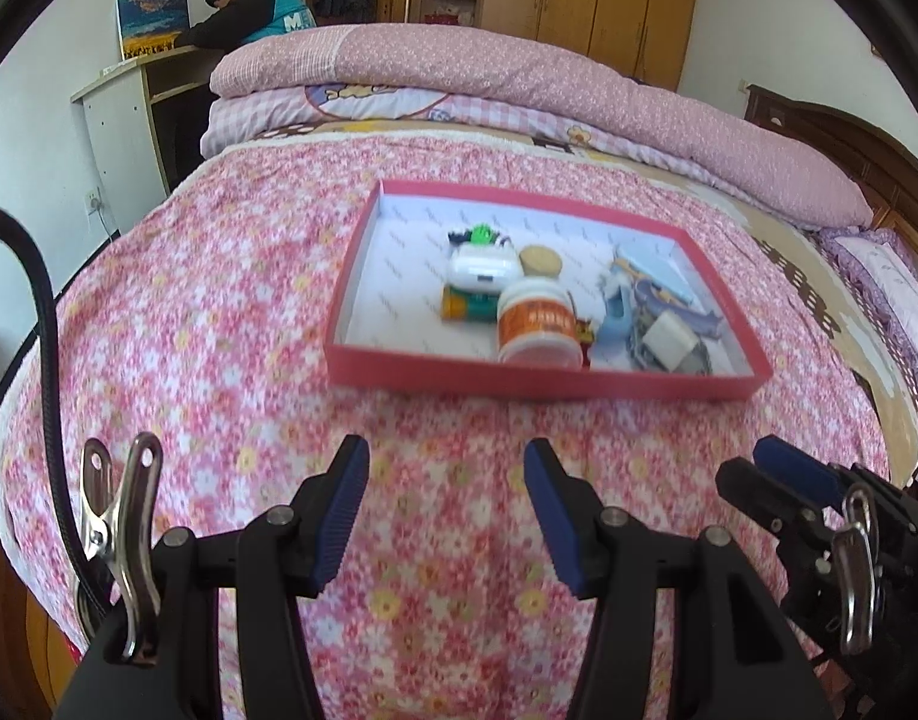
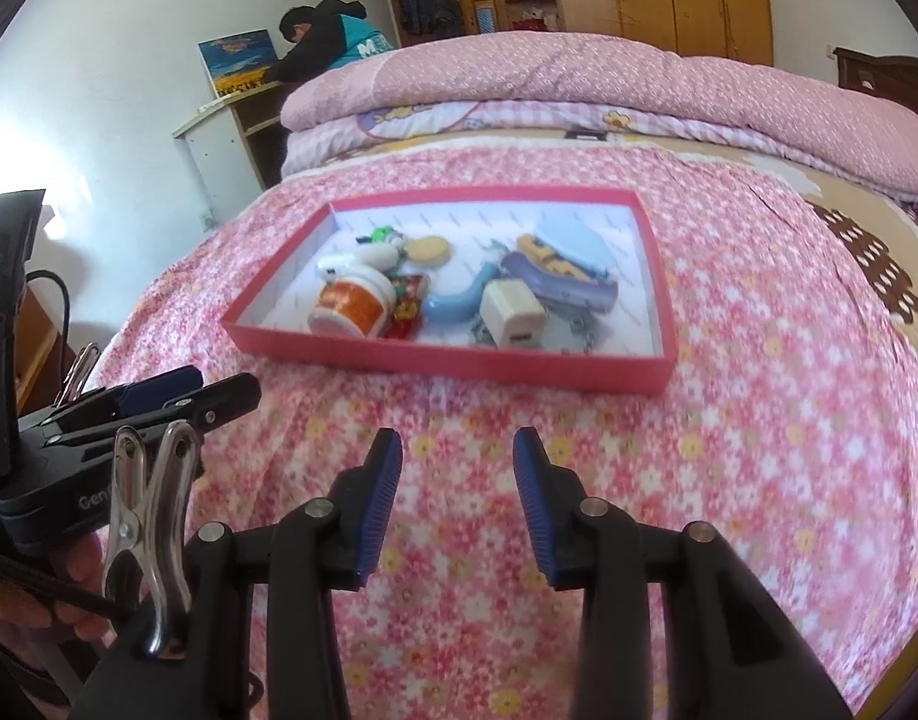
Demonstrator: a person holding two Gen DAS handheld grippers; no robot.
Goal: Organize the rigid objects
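both grippers, left gripper (image 1: 446, 480) and right gripper (image 2: 456, 468), spread and empty; ahead in the red tray (image 1: 537, 387), the orange jar (image 1: 534, 327) looks light, stiff, slick: pinch its sides.

Evenly lit, bright daylight. Soft shadow beneath the near wall of the red tray (image 1: 543, 381). Overexposed glare on the white wall (image 2: 15, 138) at far left in the right wrist view. Motion blur across the floral bedspread (image 1: 219, 300) and tray contents. Strong fisheye curvature; dark vignette in all corners.
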